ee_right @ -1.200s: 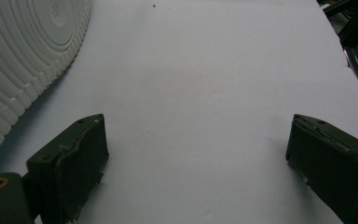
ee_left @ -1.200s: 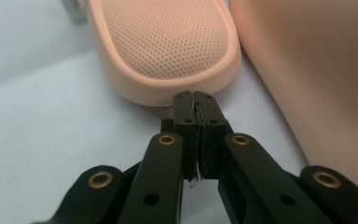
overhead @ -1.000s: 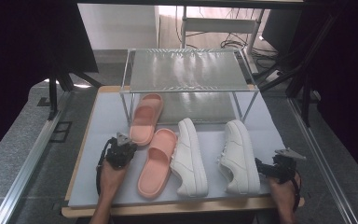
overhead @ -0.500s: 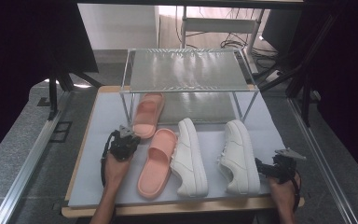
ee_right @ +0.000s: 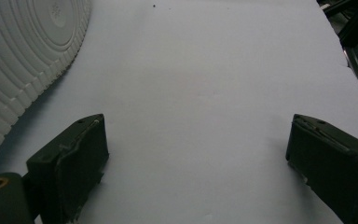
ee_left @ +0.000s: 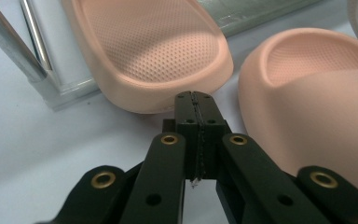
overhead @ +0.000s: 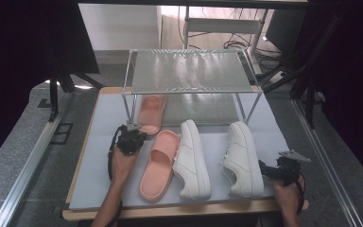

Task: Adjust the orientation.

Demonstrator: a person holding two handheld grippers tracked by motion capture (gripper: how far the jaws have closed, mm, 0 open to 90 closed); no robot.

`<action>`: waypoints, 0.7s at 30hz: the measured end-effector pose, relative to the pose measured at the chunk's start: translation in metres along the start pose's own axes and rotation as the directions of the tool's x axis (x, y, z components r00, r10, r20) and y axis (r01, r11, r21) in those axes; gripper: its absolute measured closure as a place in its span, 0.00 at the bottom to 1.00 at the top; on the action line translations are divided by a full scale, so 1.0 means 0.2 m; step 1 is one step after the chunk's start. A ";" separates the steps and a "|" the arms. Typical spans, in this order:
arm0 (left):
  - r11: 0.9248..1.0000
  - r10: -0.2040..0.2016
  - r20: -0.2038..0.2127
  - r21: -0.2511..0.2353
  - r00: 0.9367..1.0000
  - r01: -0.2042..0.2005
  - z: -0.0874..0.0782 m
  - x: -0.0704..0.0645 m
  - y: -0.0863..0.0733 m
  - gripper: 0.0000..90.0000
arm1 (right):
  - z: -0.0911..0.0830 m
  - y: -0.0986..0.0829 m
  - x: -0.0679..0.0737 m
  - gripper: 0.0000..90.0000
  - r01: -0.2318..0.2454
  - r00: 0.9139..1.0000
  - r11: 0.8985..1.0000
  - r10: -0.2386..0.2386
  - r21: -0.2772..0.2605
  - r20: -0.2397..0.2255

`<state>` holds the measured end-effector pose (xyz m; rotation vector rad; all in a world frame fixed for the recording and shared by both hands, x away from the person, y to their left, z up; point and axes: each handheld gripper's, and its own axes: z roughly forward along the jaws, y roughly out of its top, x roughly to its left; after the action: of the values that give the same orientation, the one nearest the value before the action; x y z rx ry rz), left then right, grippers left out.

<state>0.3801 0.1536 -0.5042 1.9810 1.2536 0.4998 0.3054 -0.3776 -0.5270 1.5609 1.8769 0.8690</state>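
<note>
left gripper (ee_left: 194, 99) jaws pressed together, empty, tips just short of far pink slipper (ee_left: 151, 46) heel, right gripper (ee_right: 196, 140) jaws wide apart over white mat (ee_right: 205, 70), beside sneaker (ee_right: 23, 51)

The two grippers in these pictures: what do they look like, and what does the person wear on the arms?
The left gripper is black, with flat linked arms, brass-coloured rivets and narrow jaw blocks. The right gripper has chunky black jaw blocks and a brass rivet. In the high view each carries a grey three-cornered plate and a black cable. The forearms are bare, with no sleeves.

Two white sneakers (overhead: 193, 159) (soles sideways) beside a wire rack (overhead: 189, 72).
</note>
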 end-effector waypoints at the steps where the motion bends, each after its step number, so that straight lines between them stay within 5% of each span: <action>1: 1.000 -0.004 0.000 -0.001 1.000 0.004 0.01 0.00 0.00 0.99 | 0.00 0.00 0.00 0.06 0.000 1.000 1.000 0.000 -0.001 0.000; 21: 1.000 0.021 -0.055 0.015 0.998 -0.020 0.14 -0.01 0.11 0.99 | 0.00 0.00 0.00 0.06 0.002 1.000 1.000 -0.002 0.000 -0.001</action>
<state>0.4119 0.1358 -0.5055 2.0065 1.2746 0.5600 0.3054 -0.3778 -0.5271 1.5590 1.8783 0.8691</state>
